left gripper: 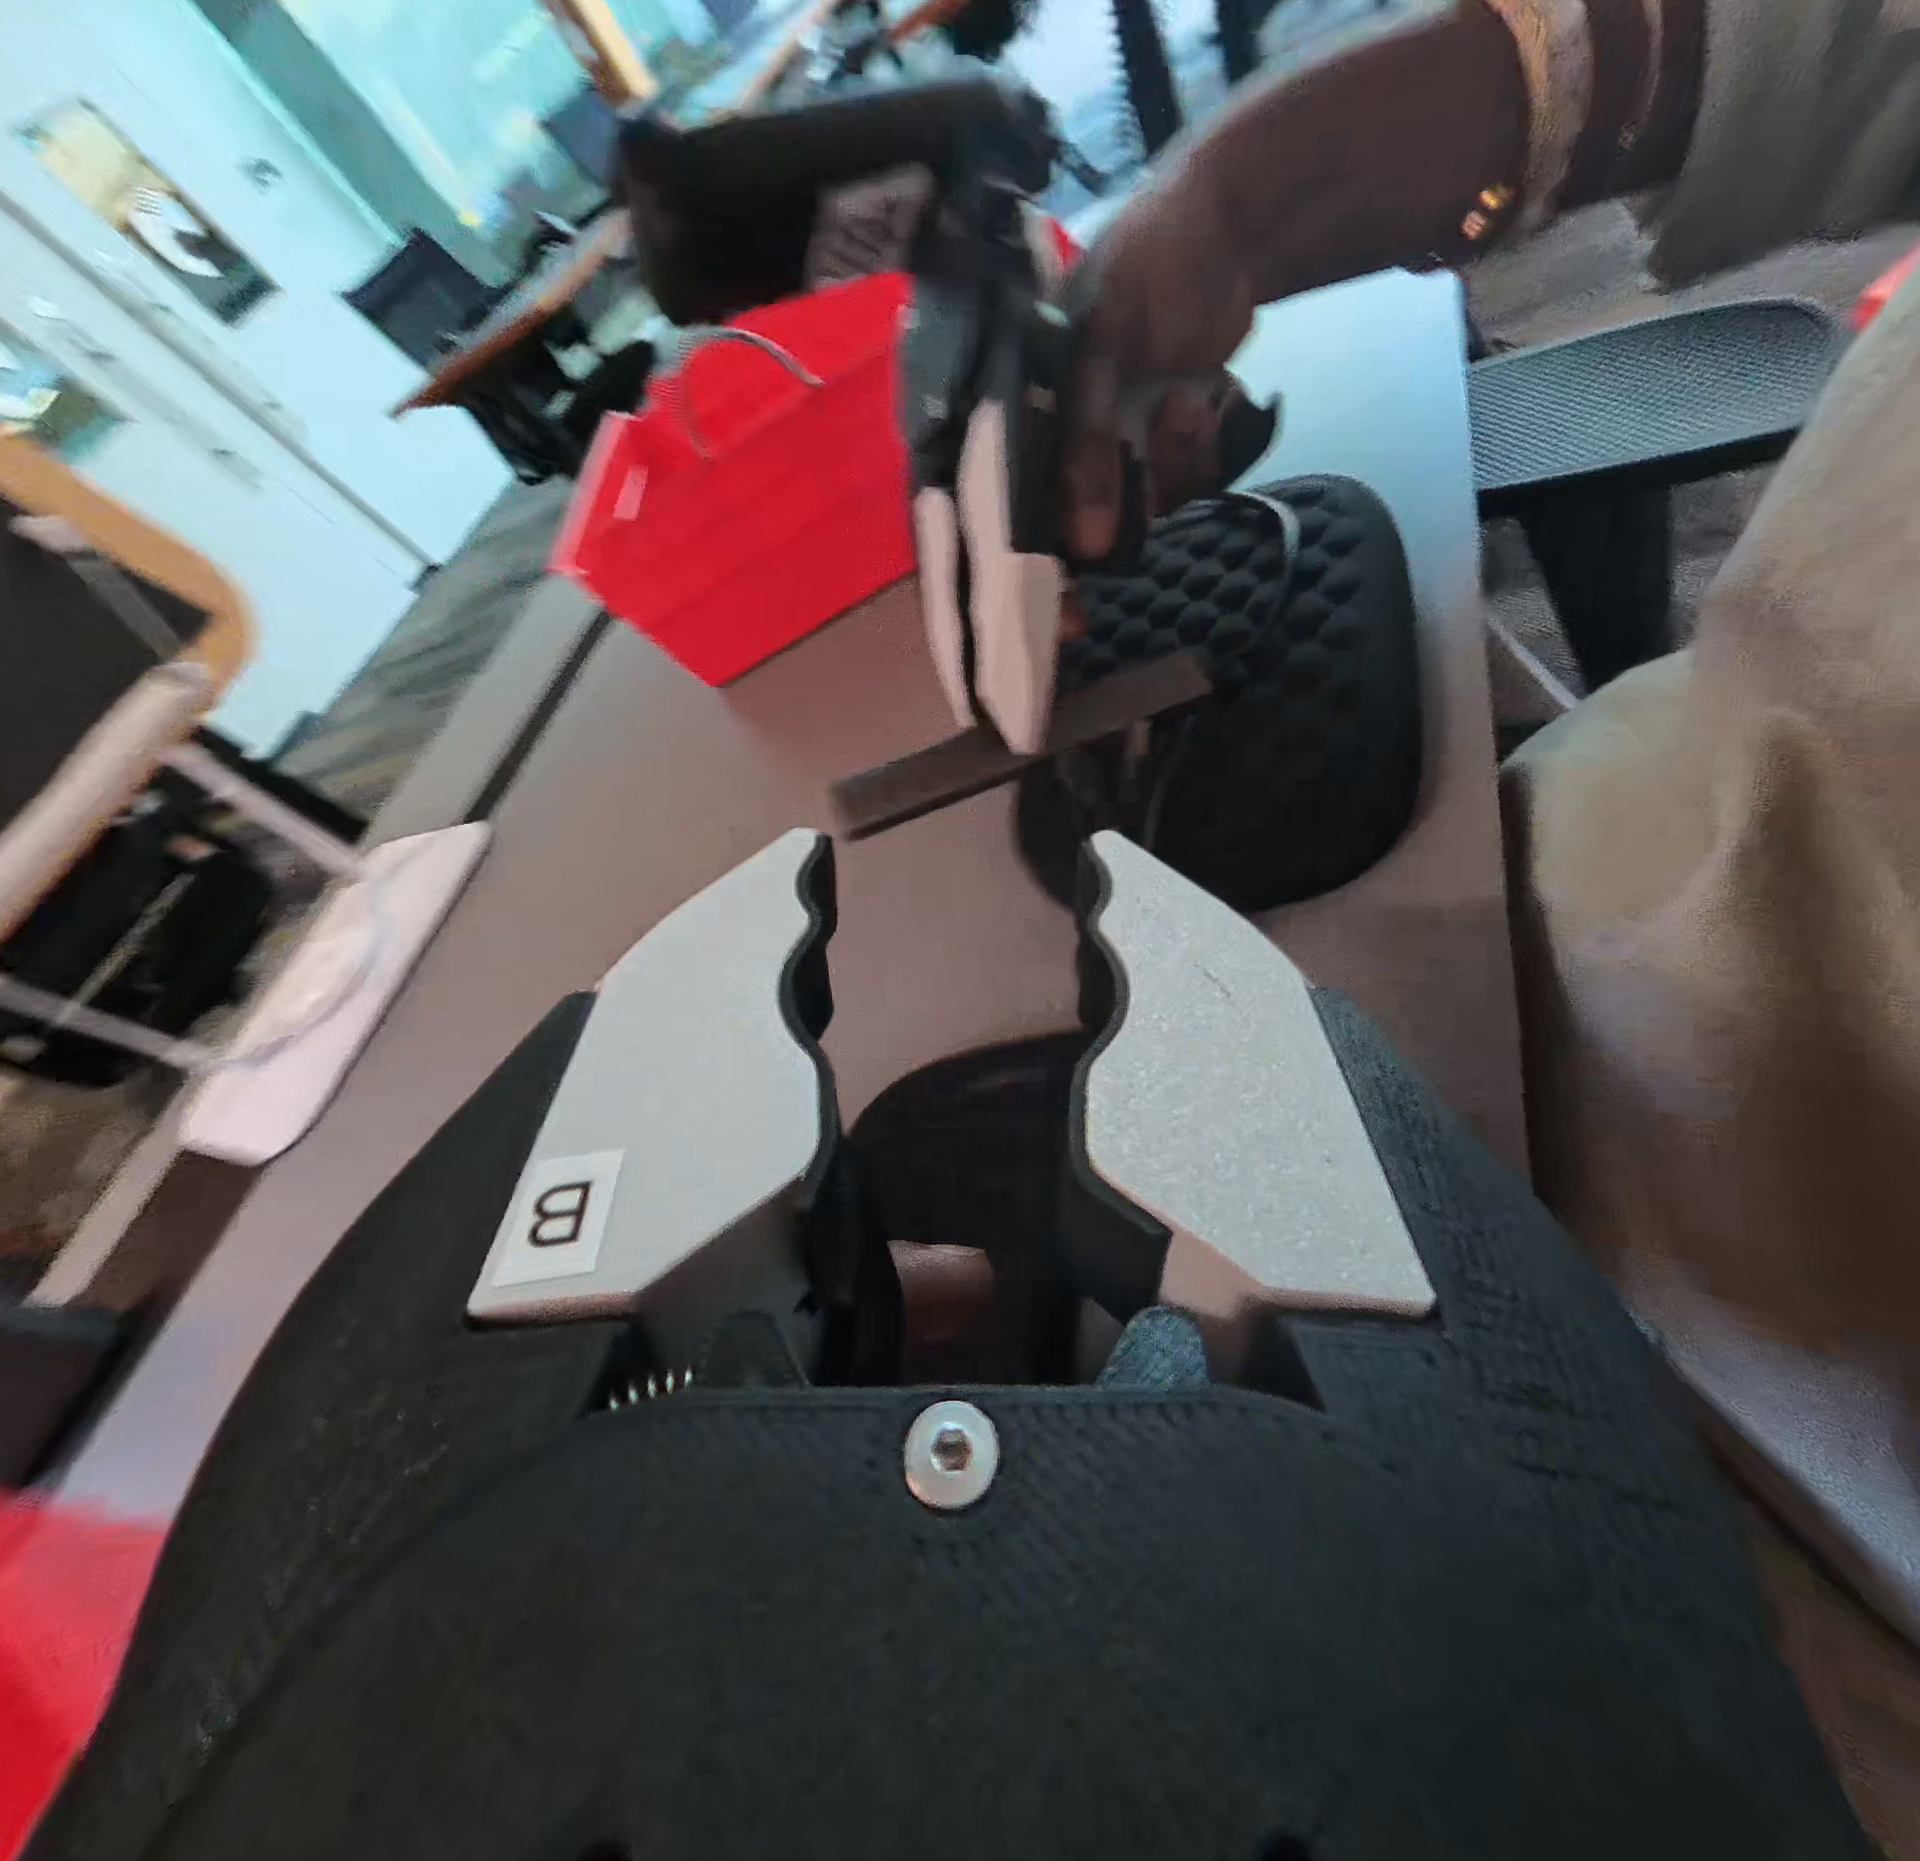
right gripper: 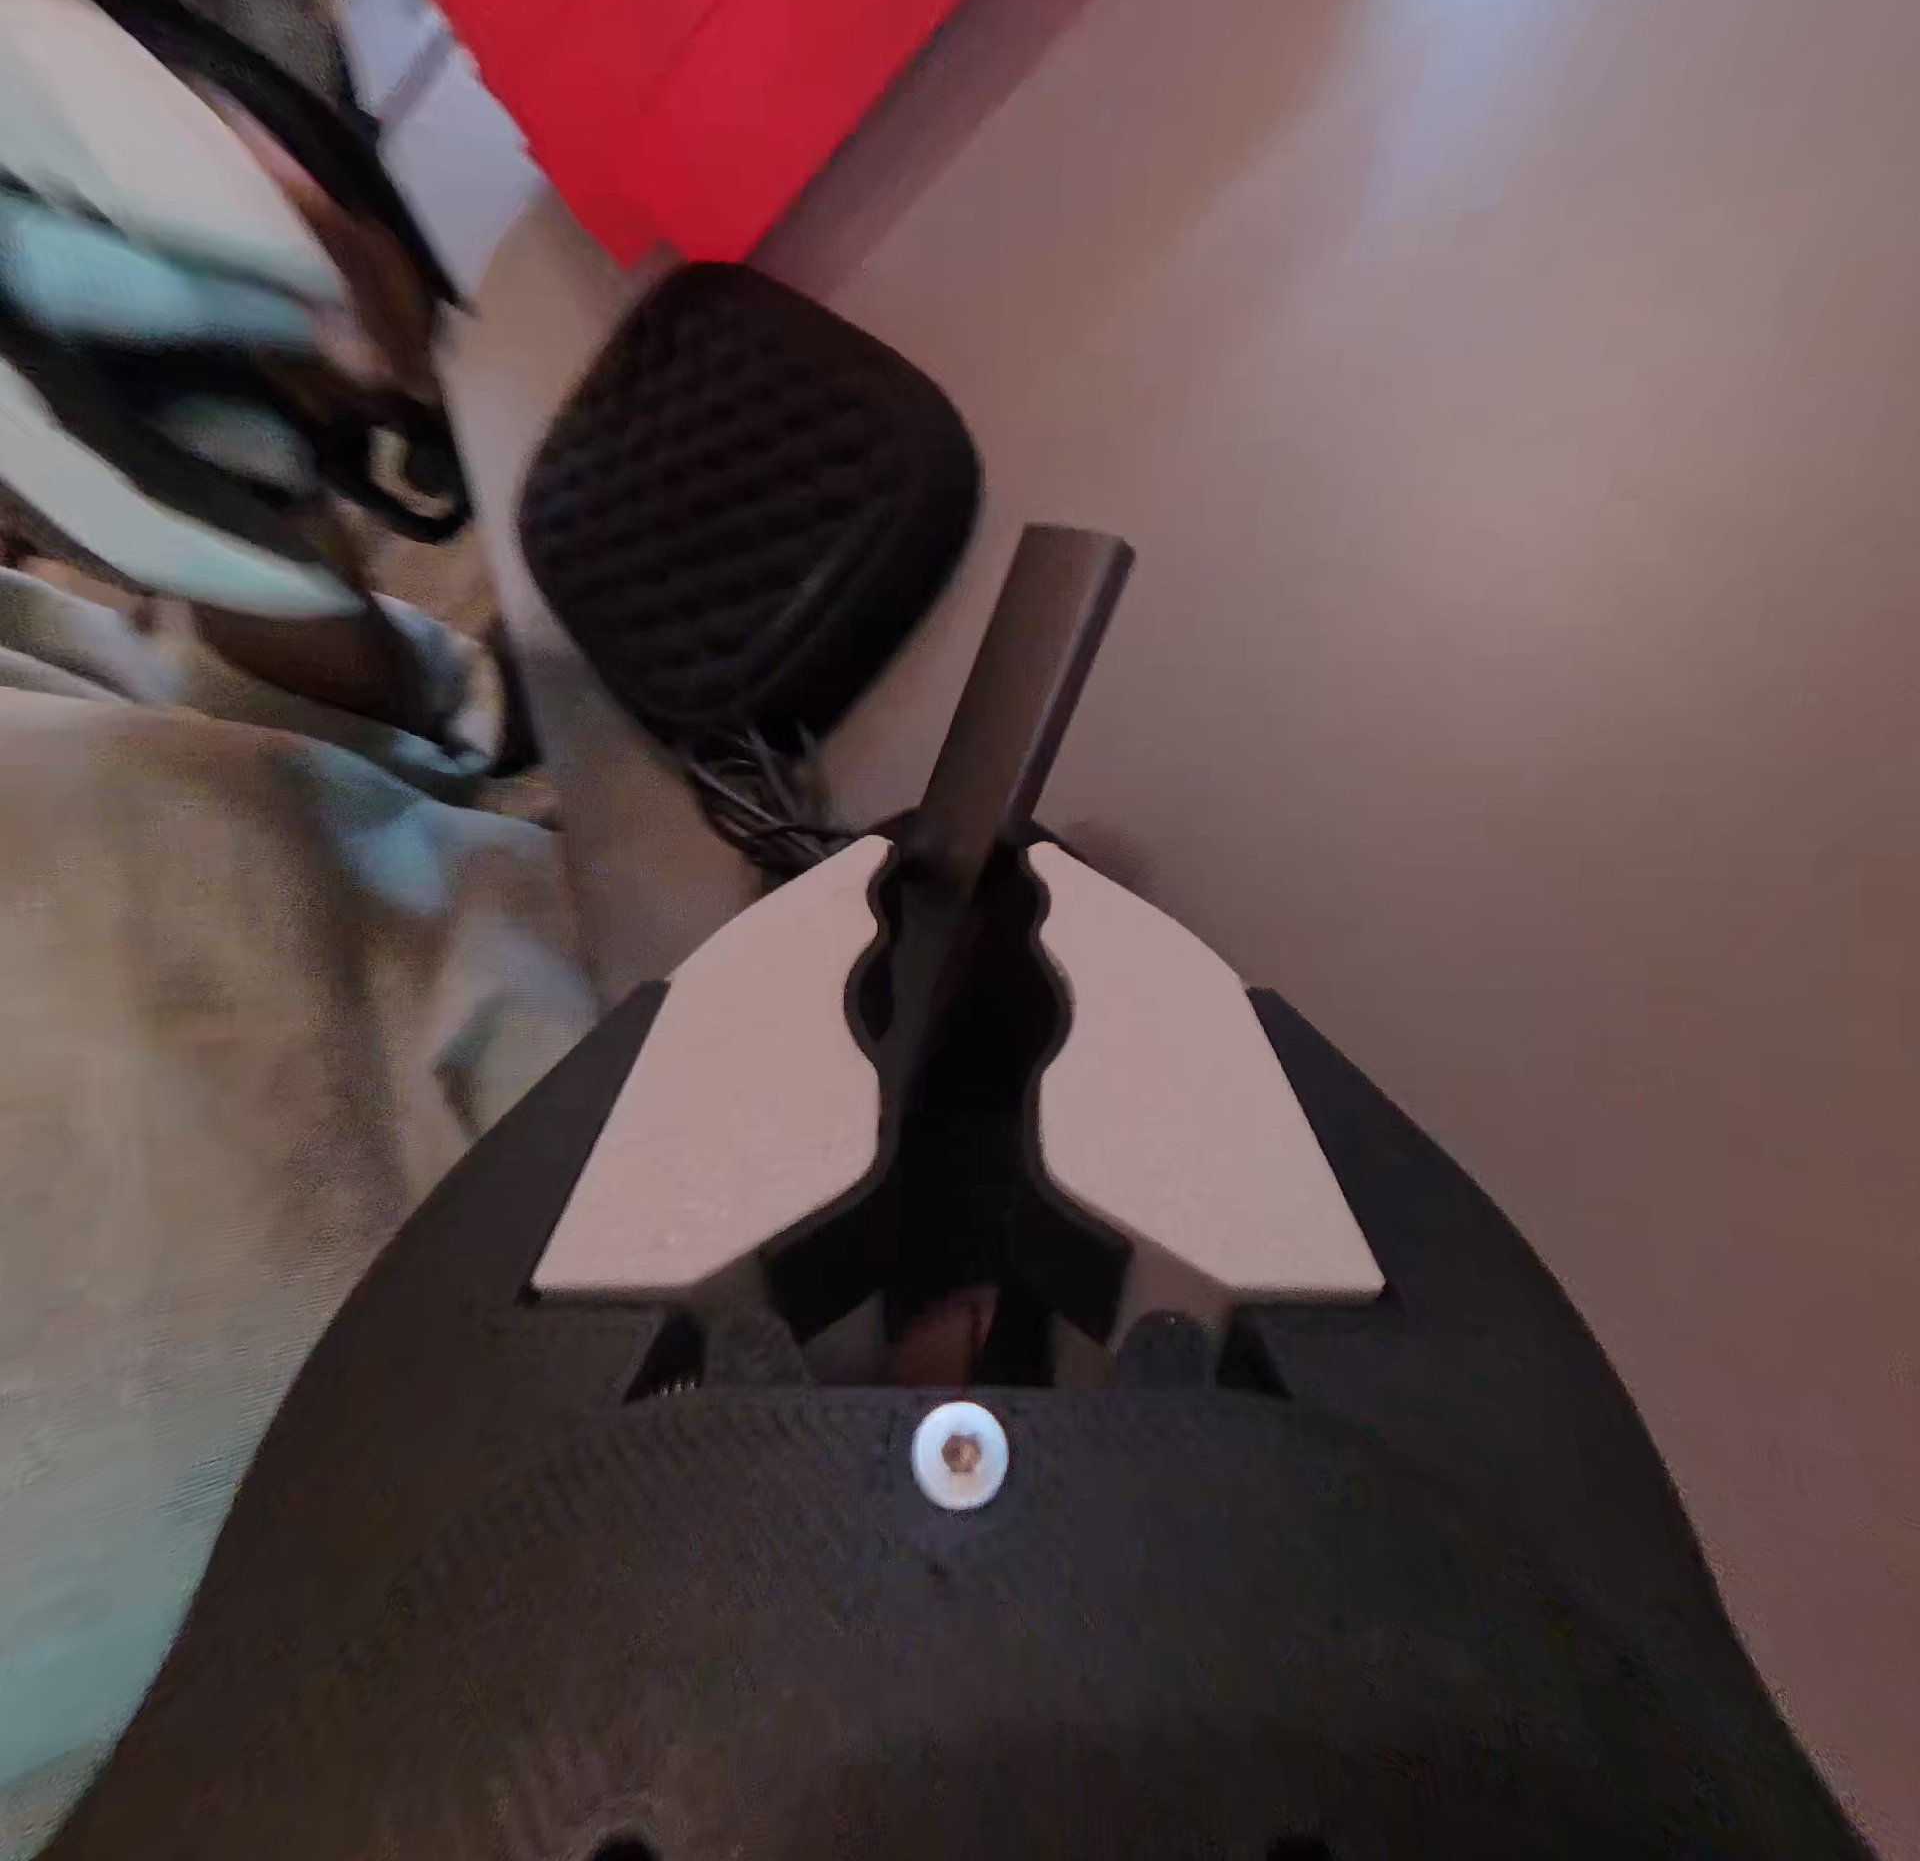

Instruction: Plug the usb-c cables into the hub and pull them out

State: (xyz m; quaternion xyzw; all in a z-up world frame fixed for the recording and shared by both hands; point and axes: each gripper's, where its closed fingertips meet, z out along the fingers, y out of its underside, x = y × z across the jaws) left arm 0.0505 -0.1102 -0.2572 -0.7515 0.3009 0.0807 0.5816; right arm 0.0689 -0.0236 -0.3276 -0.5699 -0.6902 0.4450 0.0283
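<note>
Fingers of the right gripper (right gripper: 961, 855) pinch a dark grey hub (right gripper: 1023, 699), lifted above the table (right gripper: 1455, 564). The left gripper (left gripper: 961, 866) stands open, with a black cable (left gripper: 1049, 855) hanging beside its right finger. Behind lie a black pouch (right gripper: 748, 492) and red box (left gripper: 748, 502).

The hub's (right gripper: 1023, 710) near end is hidden between the right gripper's (right gripper: 961, 855) fingers. Its ports cannot be seen. The cable (right gripper: 769, 803) is blurred; its plug cannot be made out.
</note>
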